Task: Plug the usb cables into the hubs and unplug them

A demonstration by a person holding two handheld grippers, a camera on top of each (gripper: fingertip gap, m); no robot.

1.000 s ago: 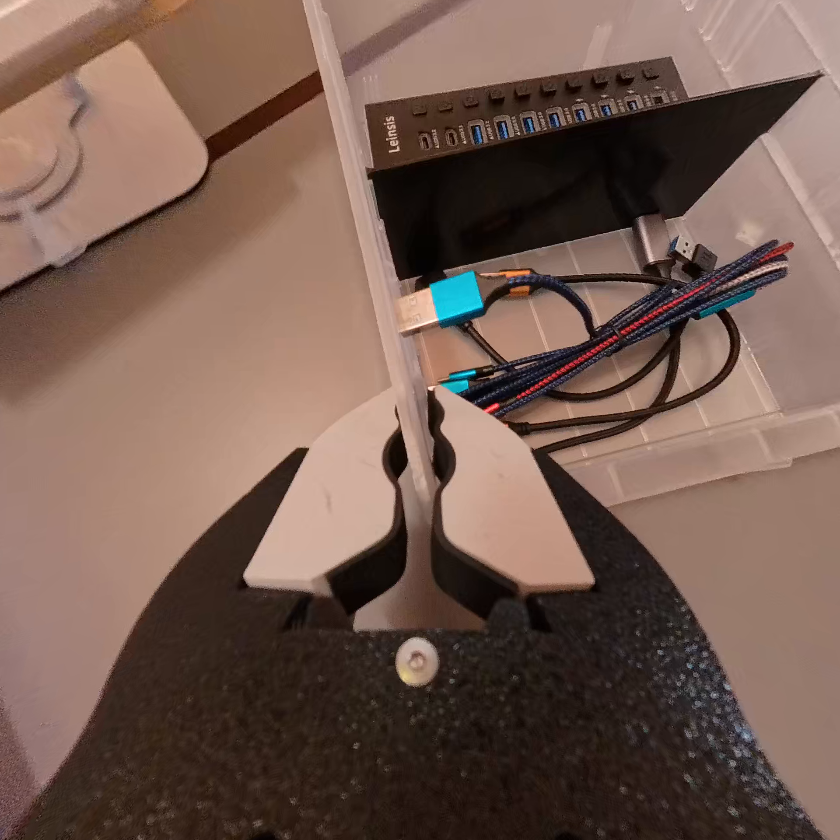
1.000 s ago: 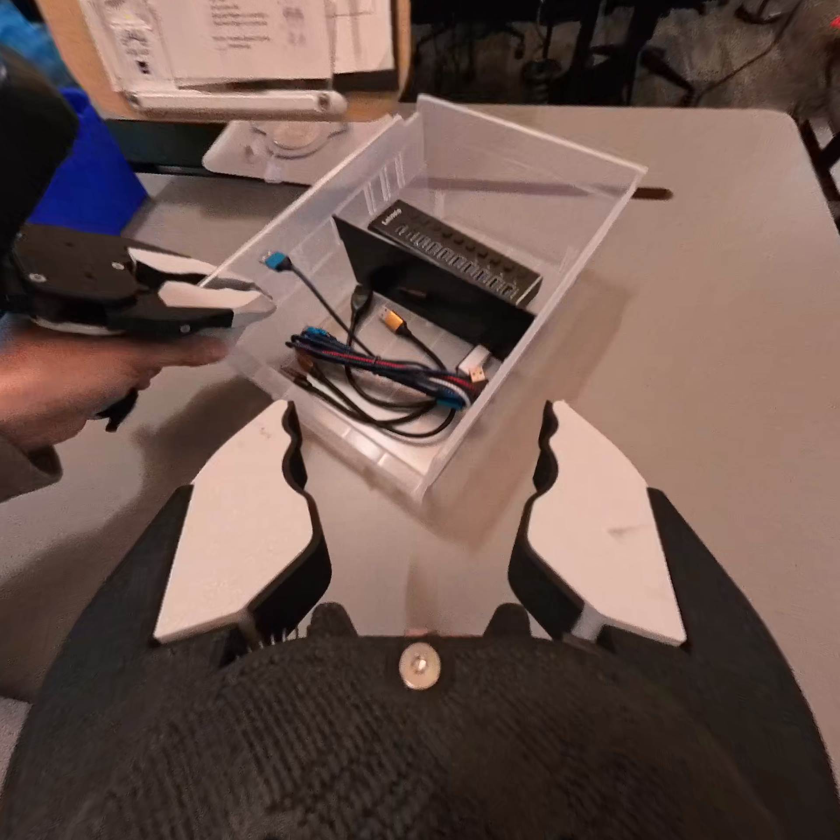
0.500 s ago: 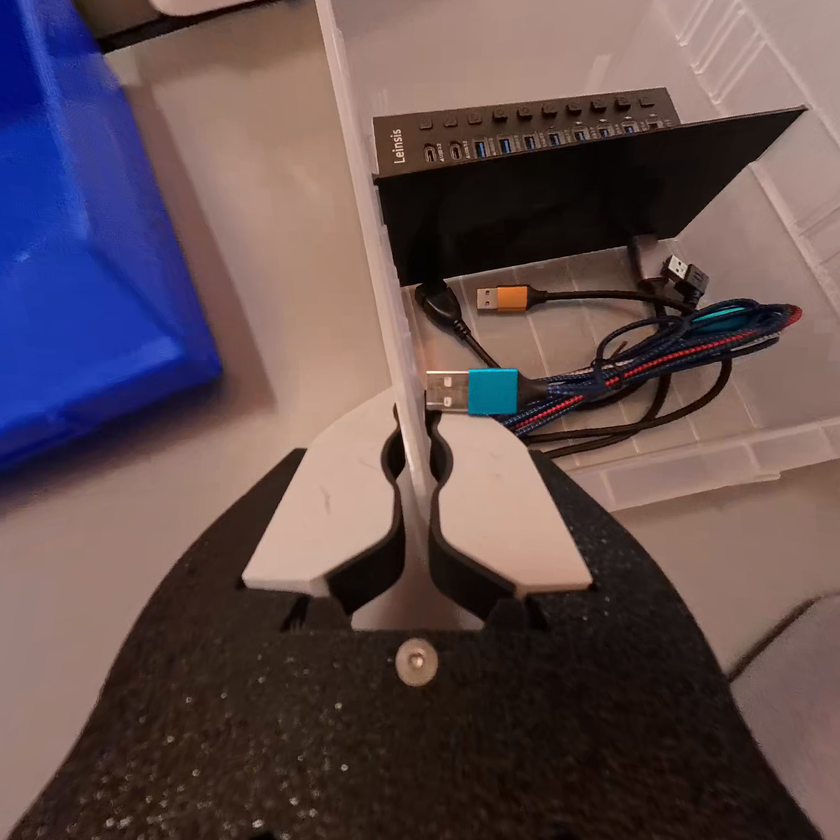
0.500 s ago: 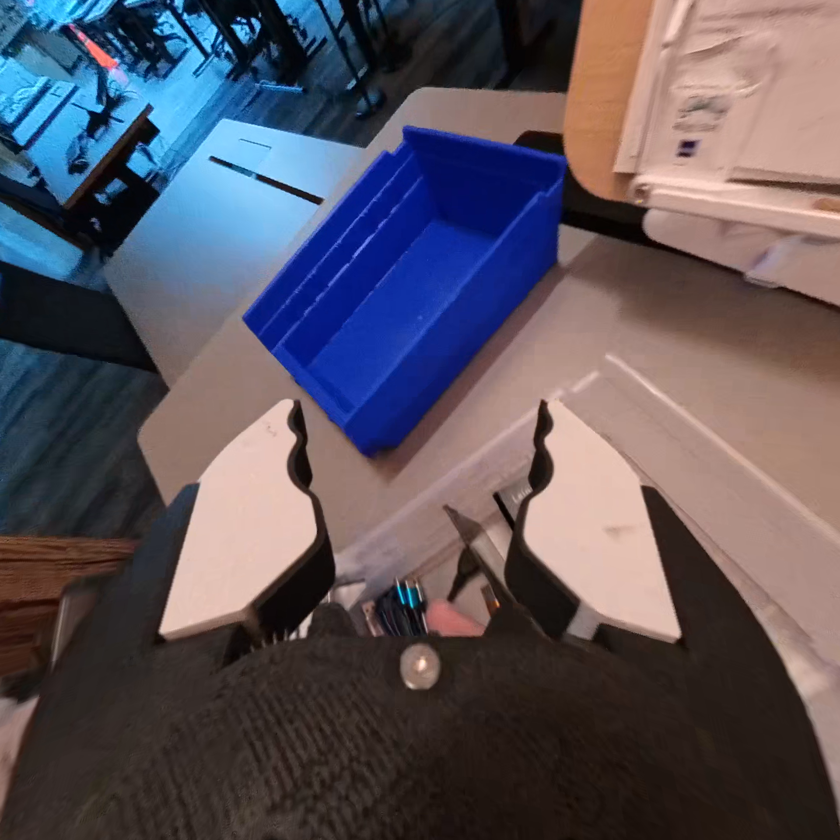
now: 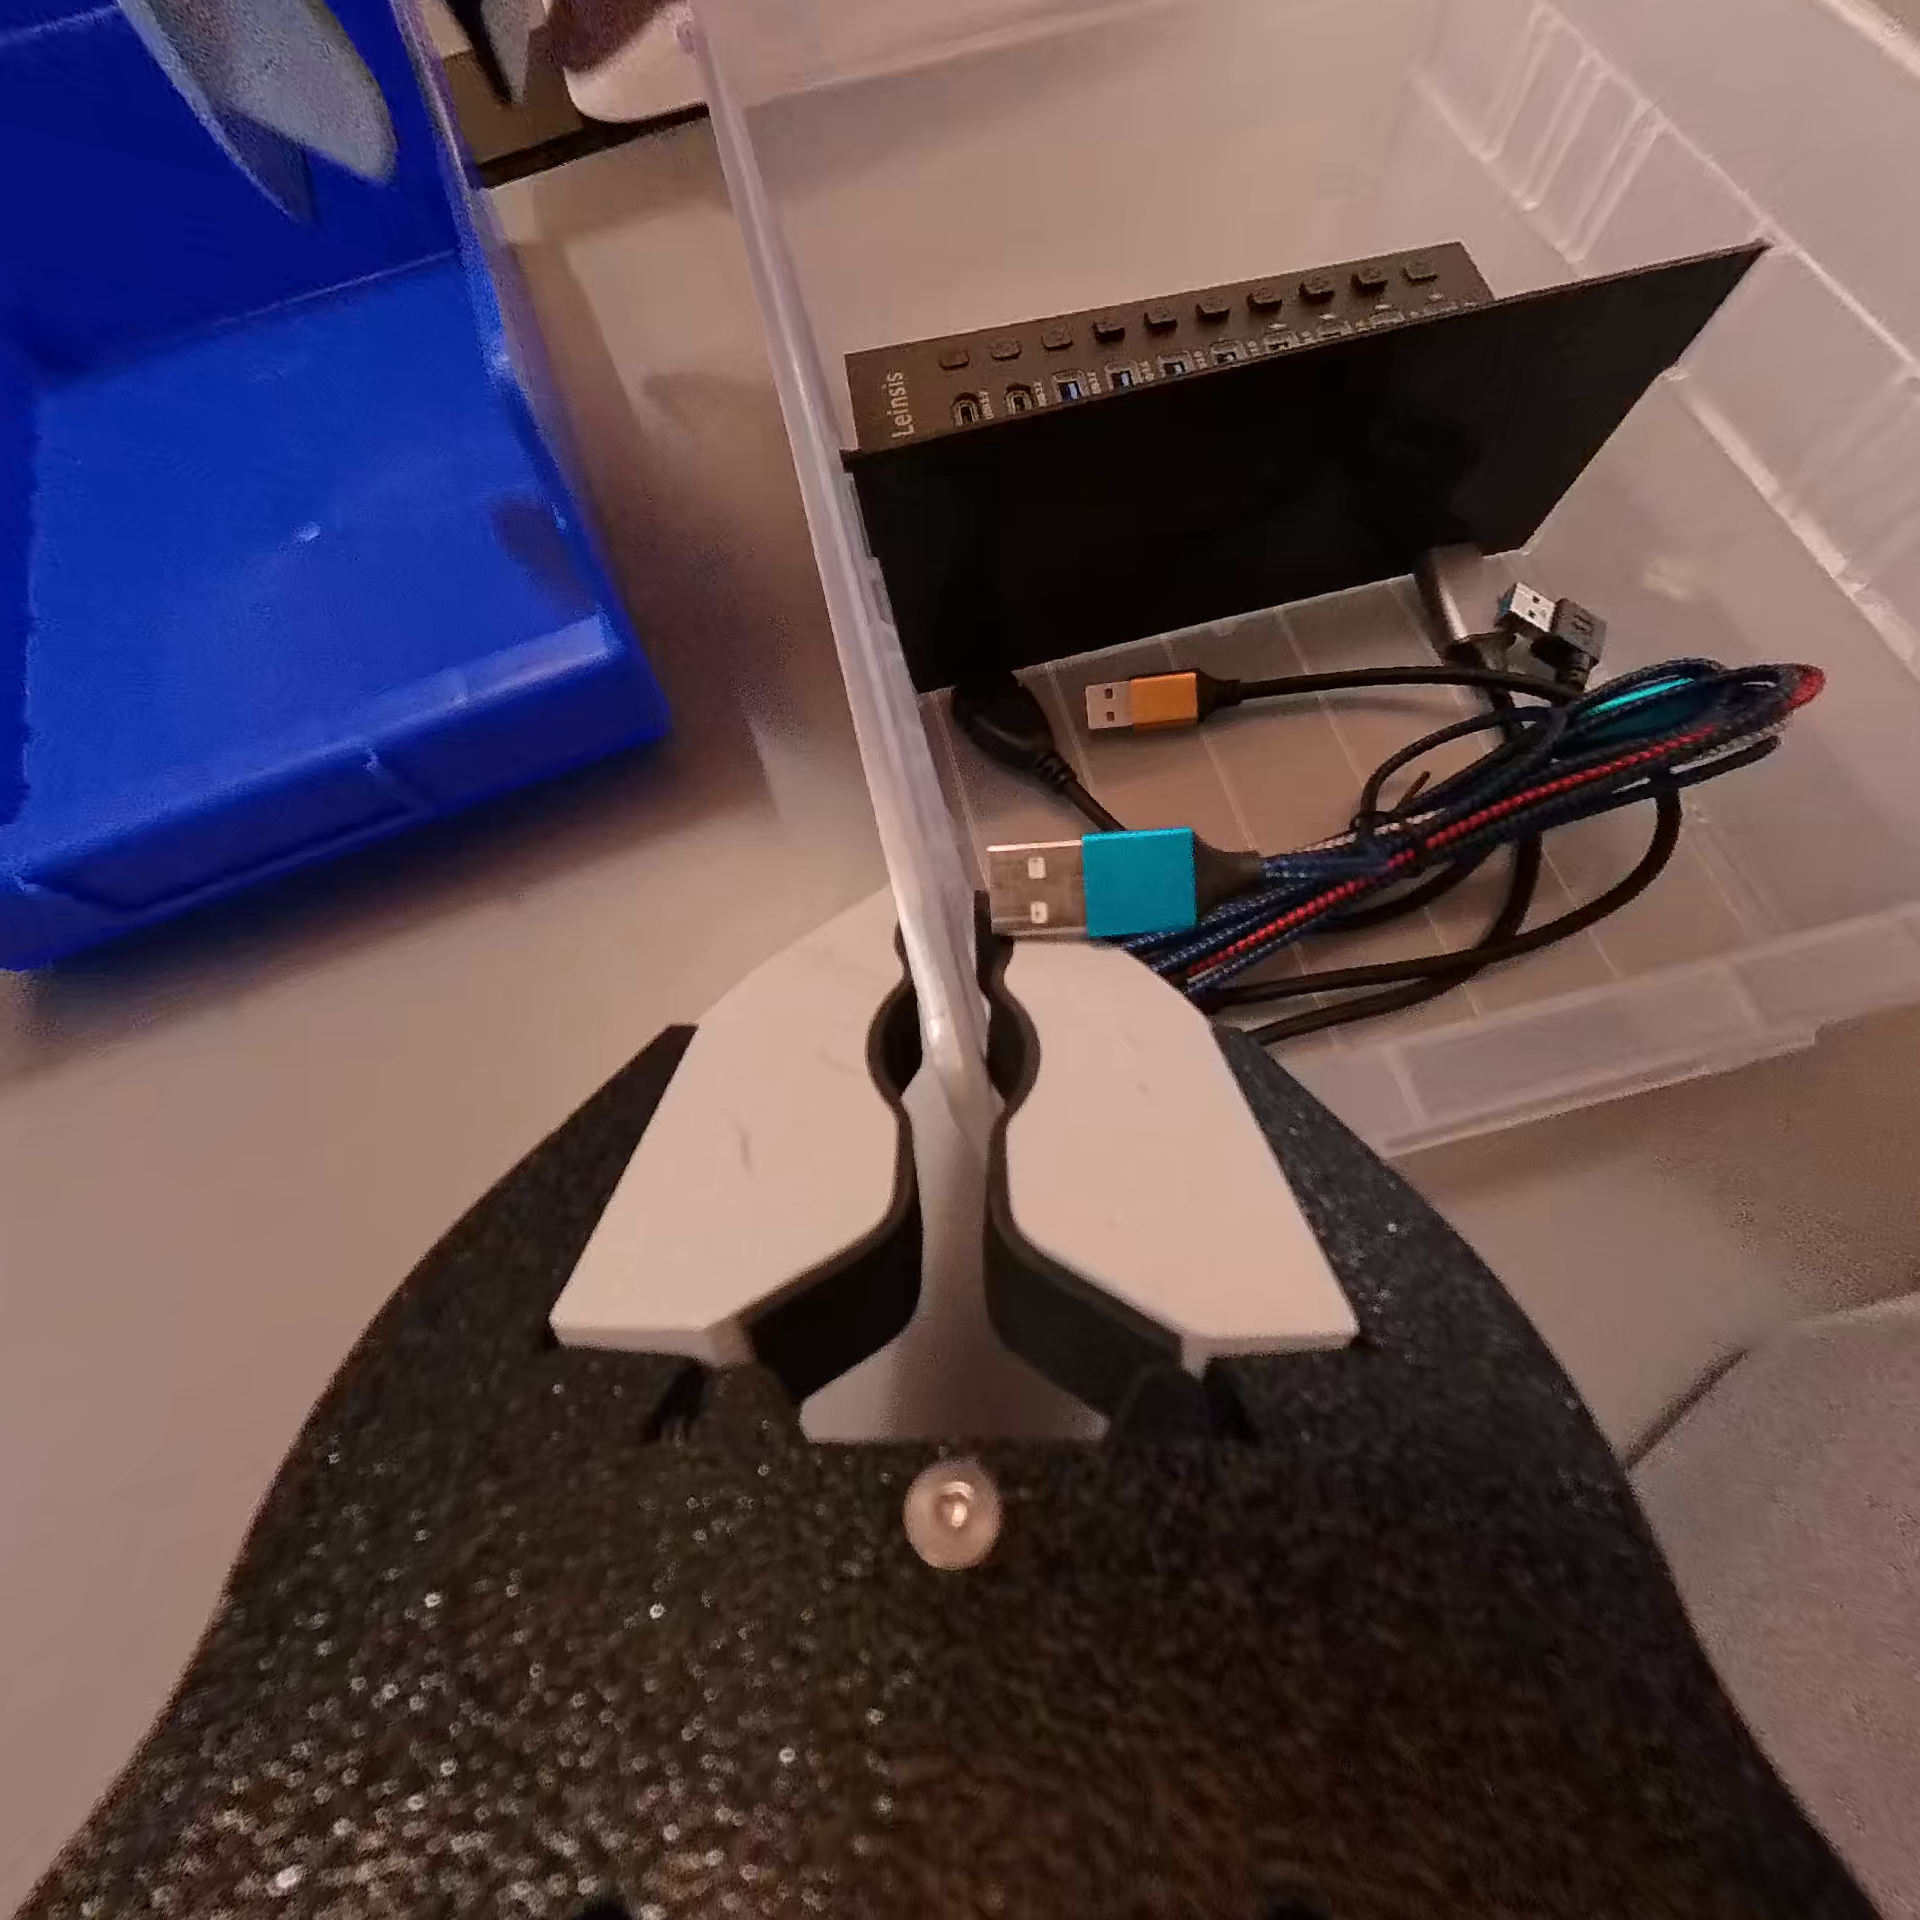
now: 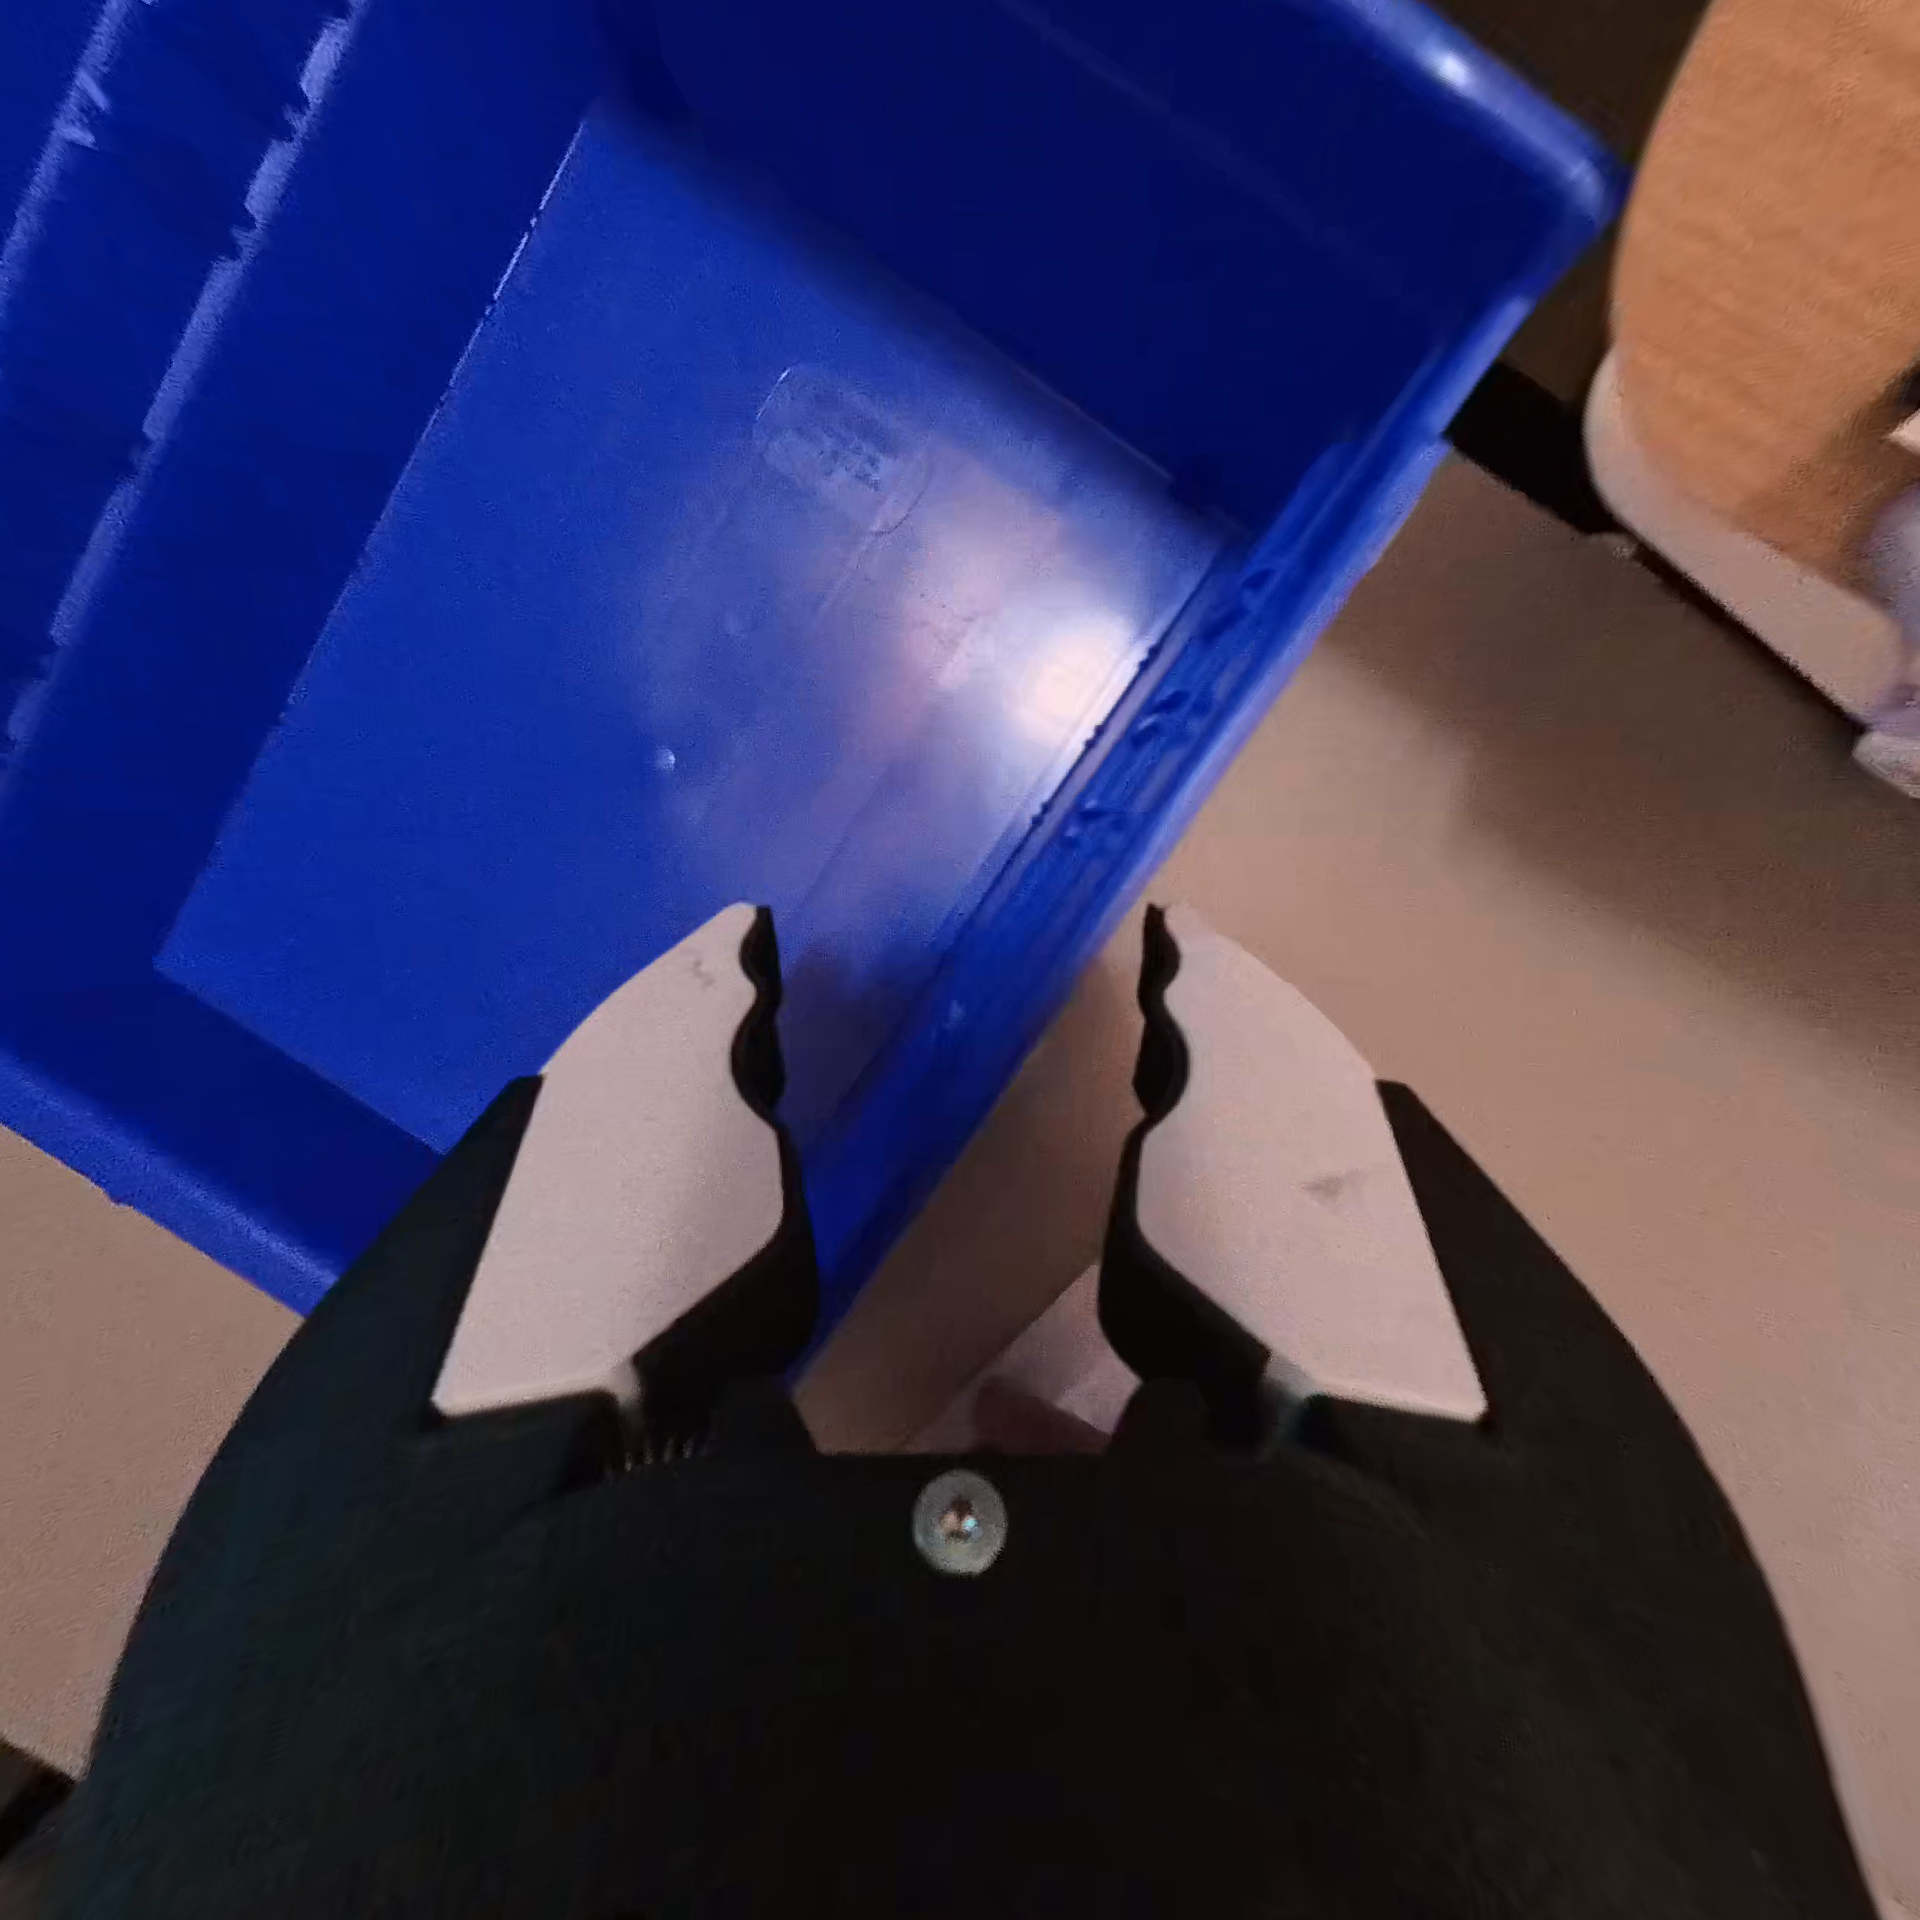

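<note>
My left gripper [image 5: 948,935] is shut on the left wall of a clear plastic bin [image 5: 831,540]. Inside the bin a black usb hub [image 5: 1174,358] leans behind a black divider panel [image 5: 1247,509]. A teal-headed usb plug [image 5: 1091,883] on a blue and red braided cable bundle [image 5: 1455,821] lies right by my fingertips. An orange-headed usb plug [image 5: 1143,701] on a black cable lies behind it. My right gripper [image 6: 951,920] is open, its jaws either side of the right wall of a blue bin [image 6: 1101,831]; whether they touch it is unclear. It also shows at the left wrist view's top left [image 5: 270,94].
The blue bin [image 5: 260,520] stands on the grey table left of the clear bin and holds nothing I can see. A black plug and a grey adapter [image 5: 1455,603] lie at the divider's right end. A tan board [image 6: 1787,239] and a white base [image 6: 1714,582] stand behind the blue bin.
My right gripper swung left from over the clear bin to the blue bin, came down to its right wall and narrowed its jaws. My left gripper kept its hold while the clear bin shifted toward the blue bin.
</note>
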